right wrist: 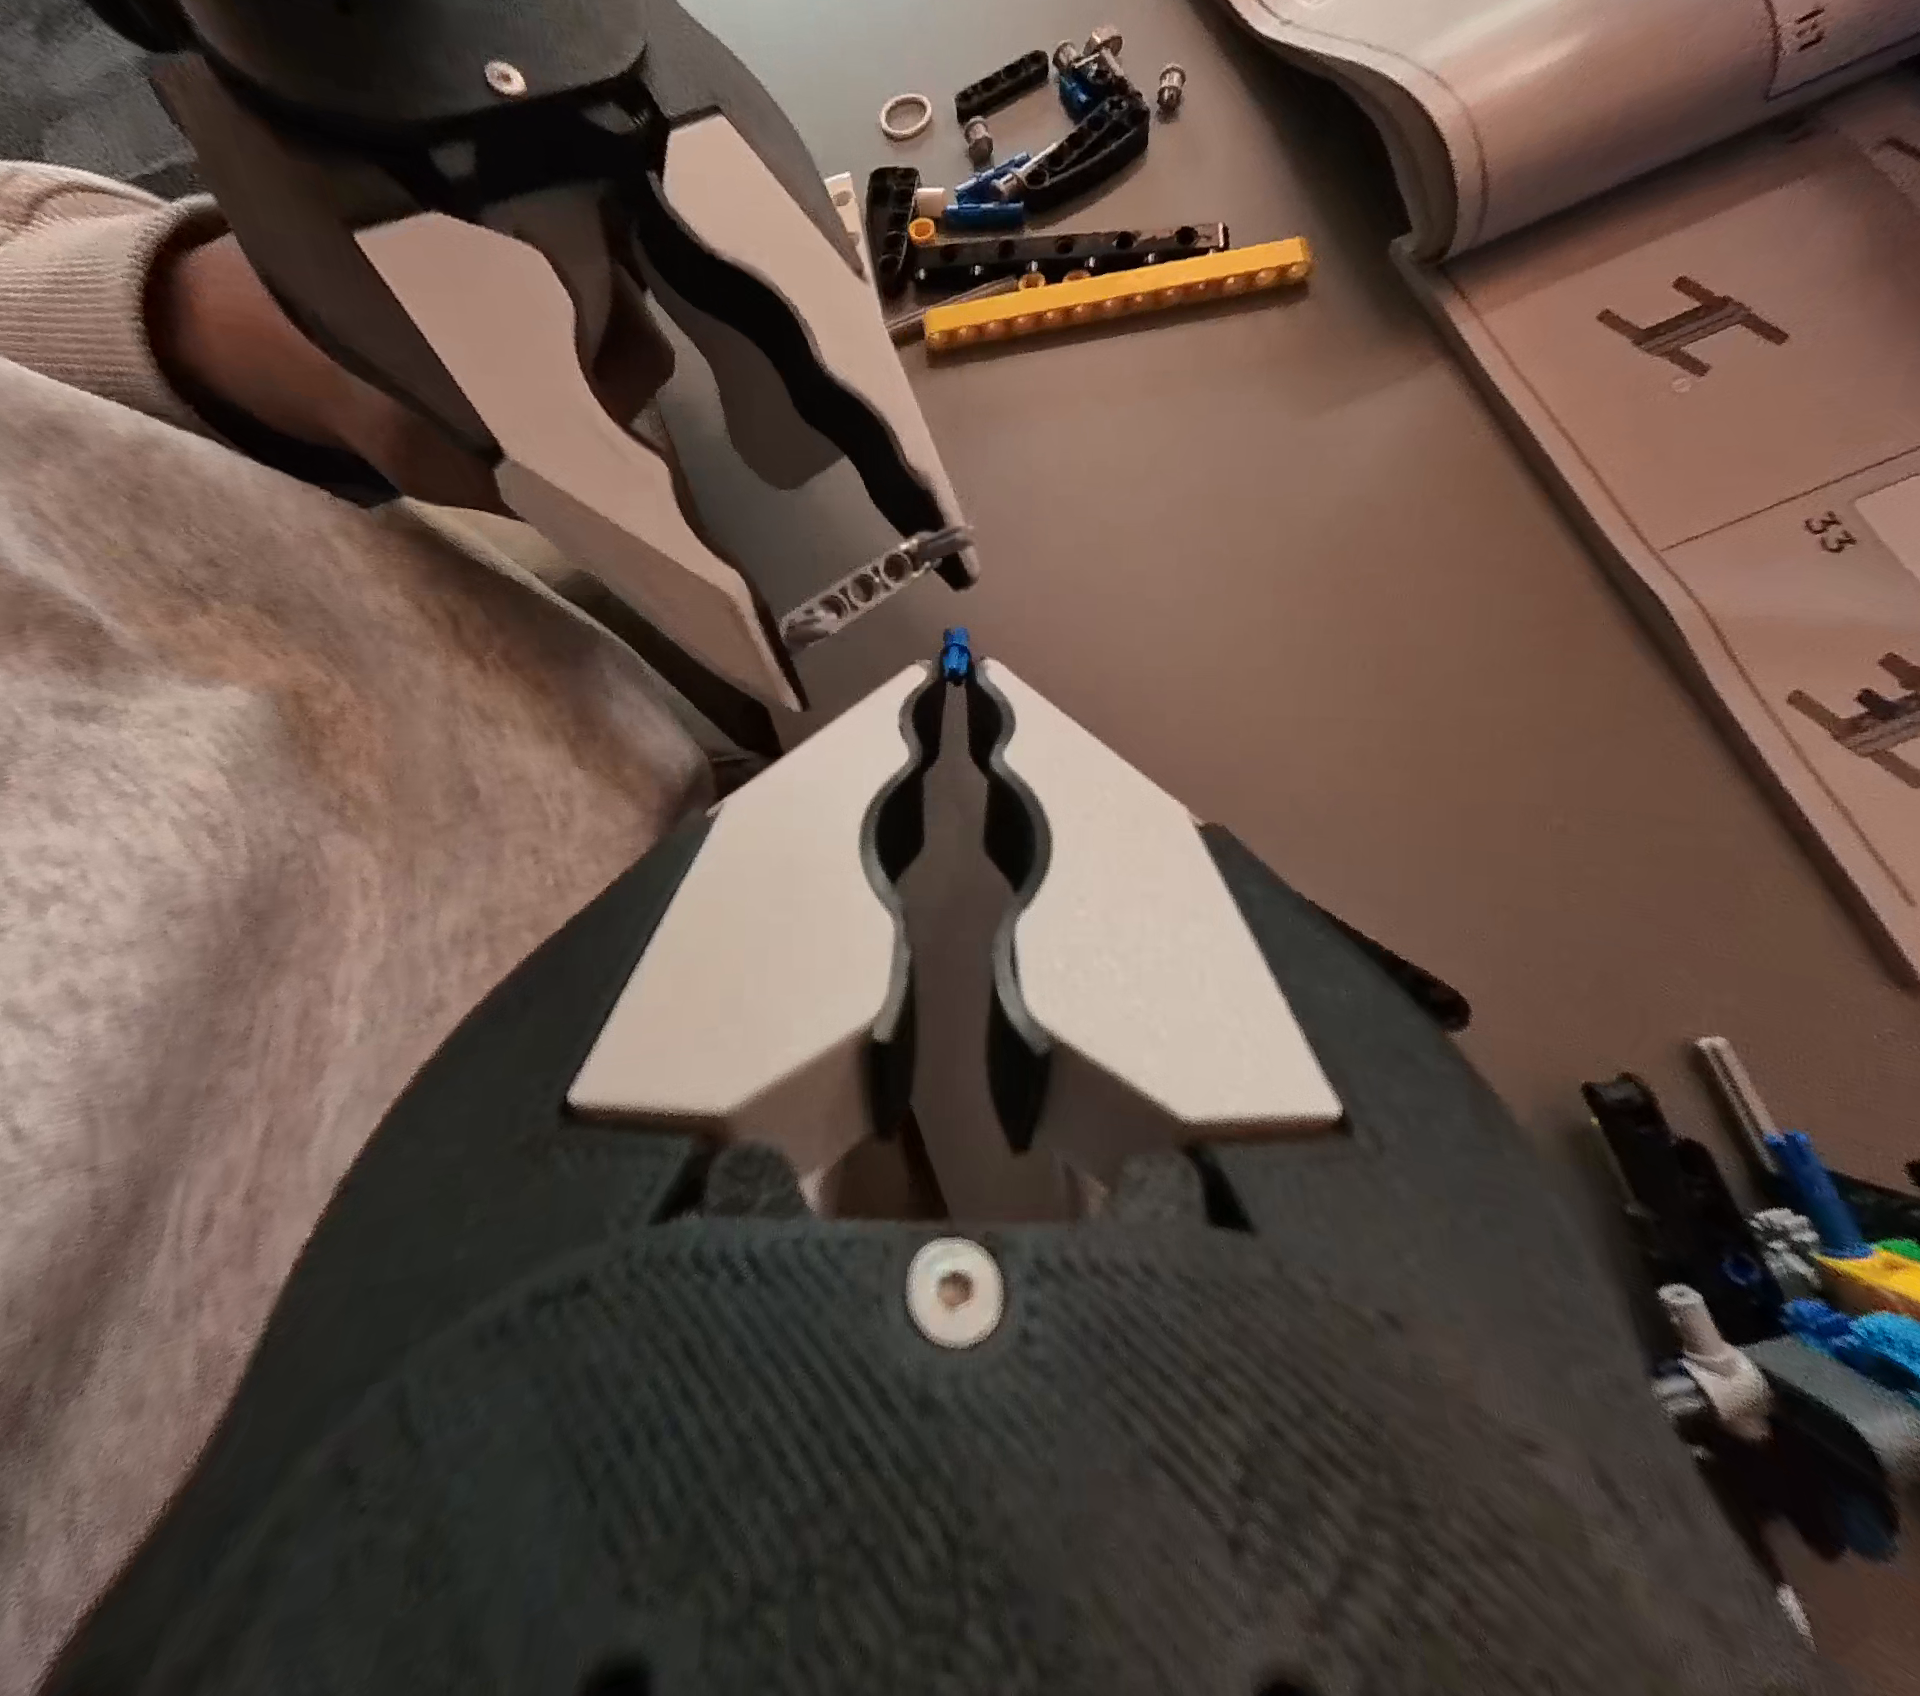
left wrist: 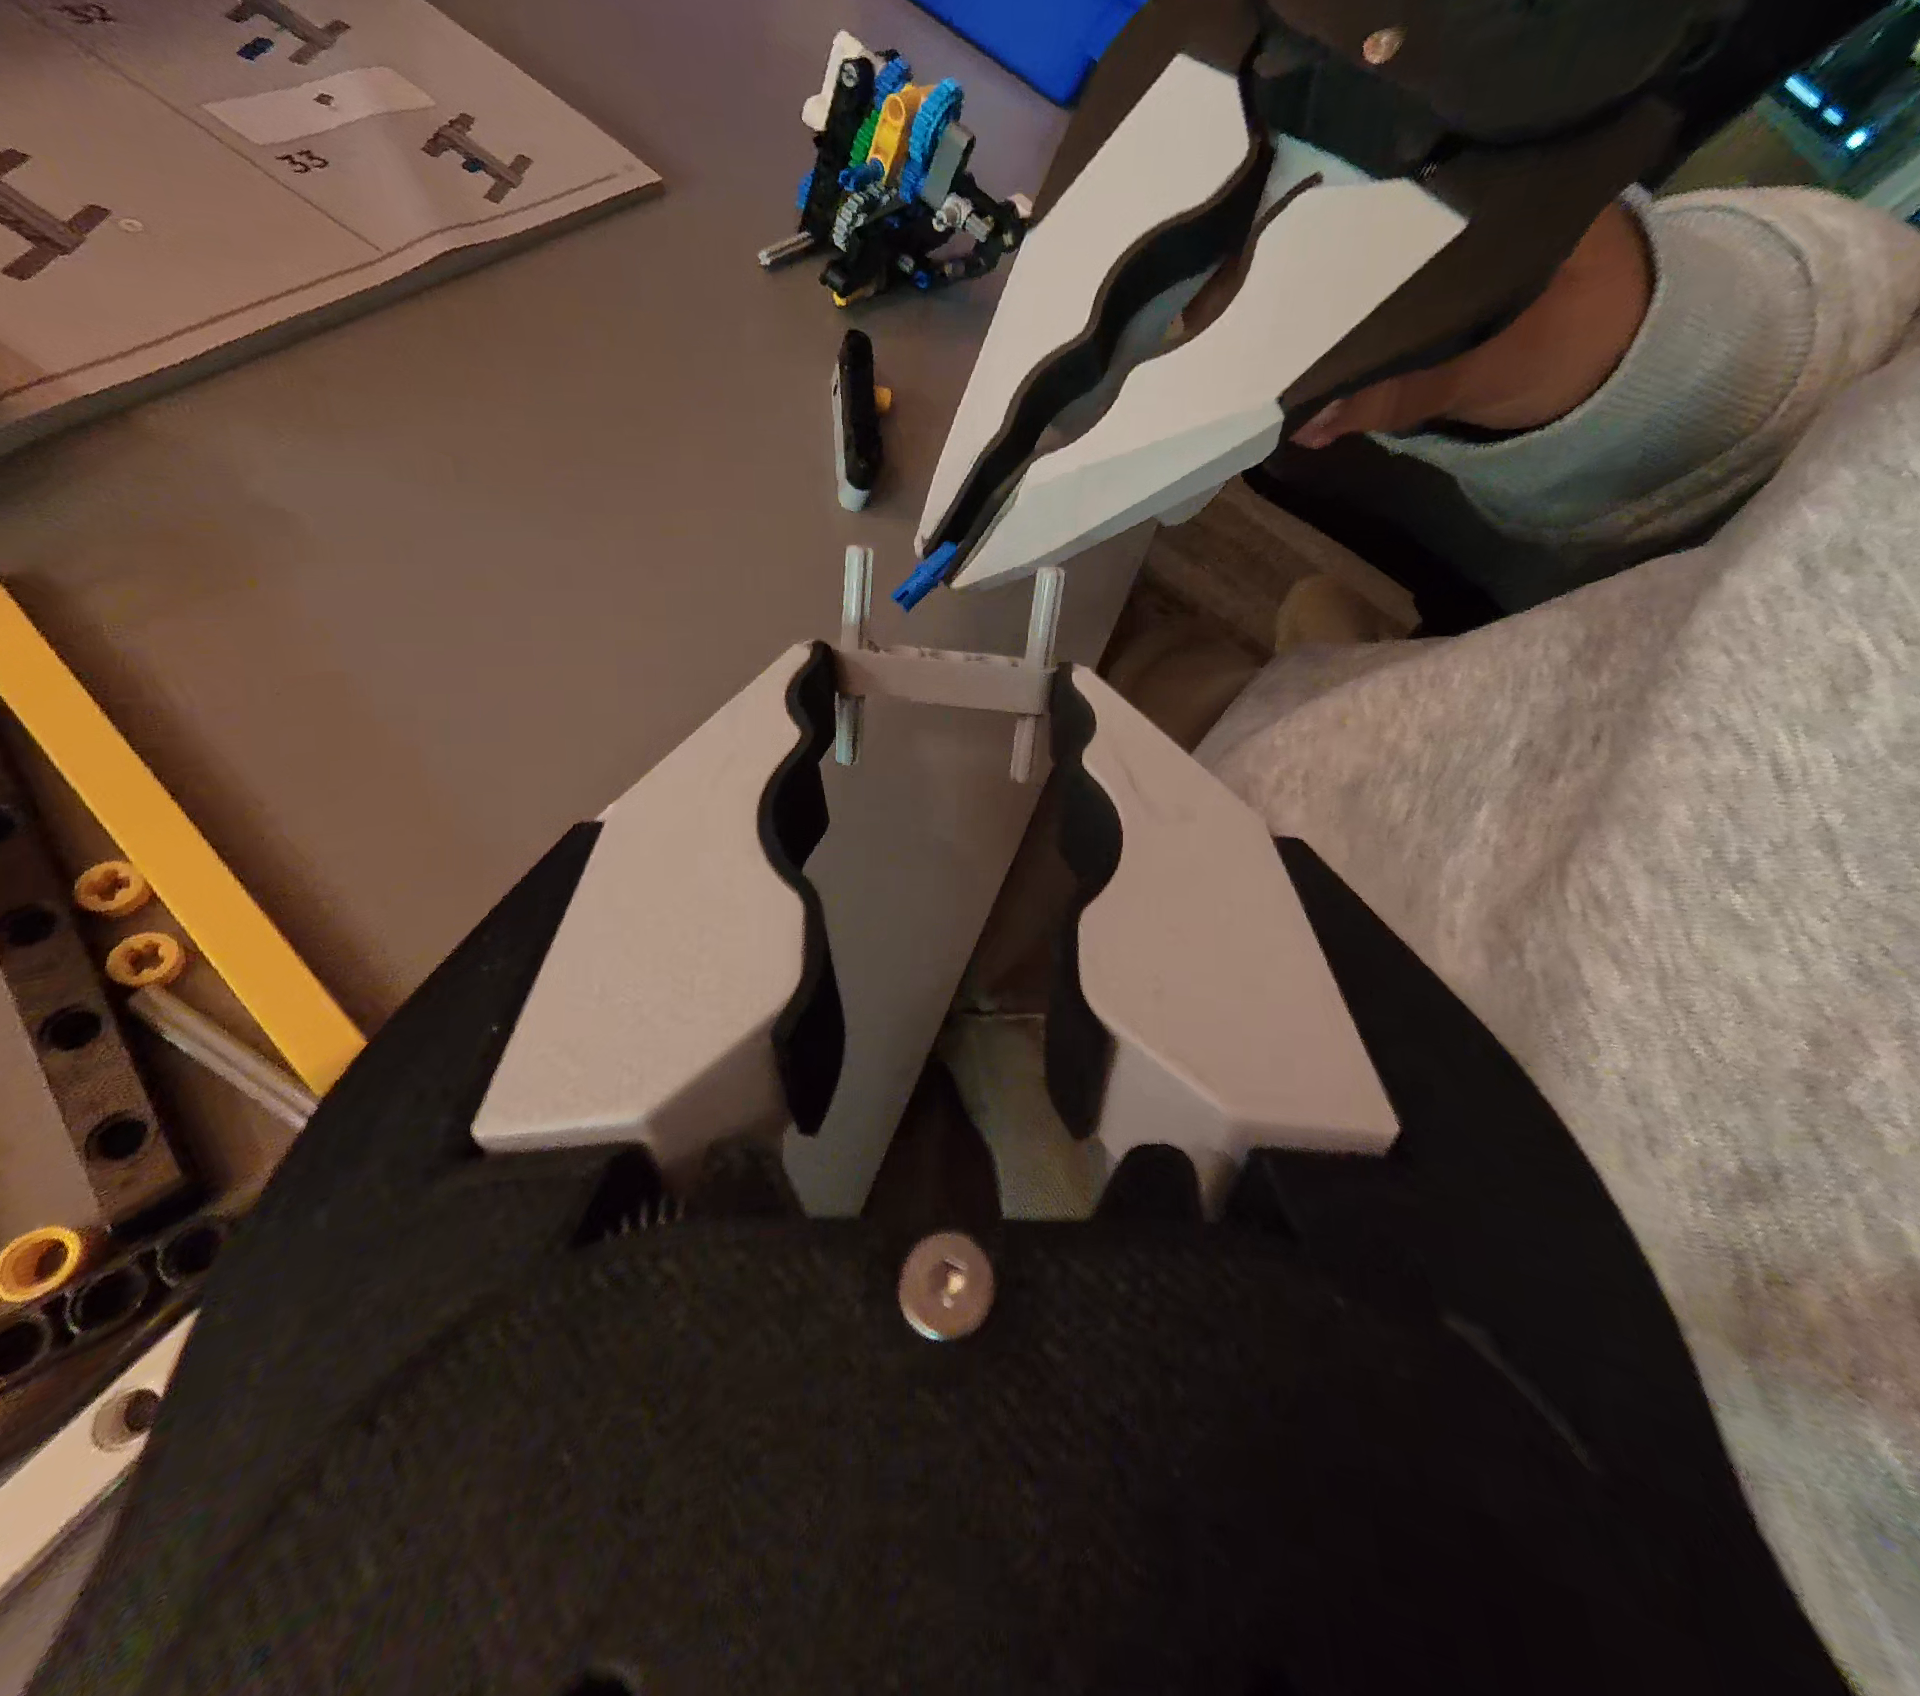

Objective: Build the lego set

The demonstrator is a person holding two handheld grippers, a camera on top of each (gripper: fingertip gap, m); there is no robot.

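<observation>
Grippers are meeting above the grey table [left wrist: 436, 503]; left gripper [left wrist: 951, 690] is clamping a light grey H-shaped piece [left wrist: 940, 670] at its tips; right gripper [right wrist: 958, 690] is pinching a small blue pin [right wrist: 955, 654], its tip just beside the piece; a partly built model [left wrist: 894, 181] is standing farther back, near an open instruction booklet [left wrist: 260, 140].

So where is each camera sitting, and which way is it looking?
Left wrist view: sits on the left tool, looking forward over its grey H-shaped piece to the table; a sweatered arm shows.
Right wrist view: sits on the right tool, looking along its blue pin toward the loose parts; the sweater shows.
Shared: each sees the other tool, both pieces and the instruction booklet.
</observation>
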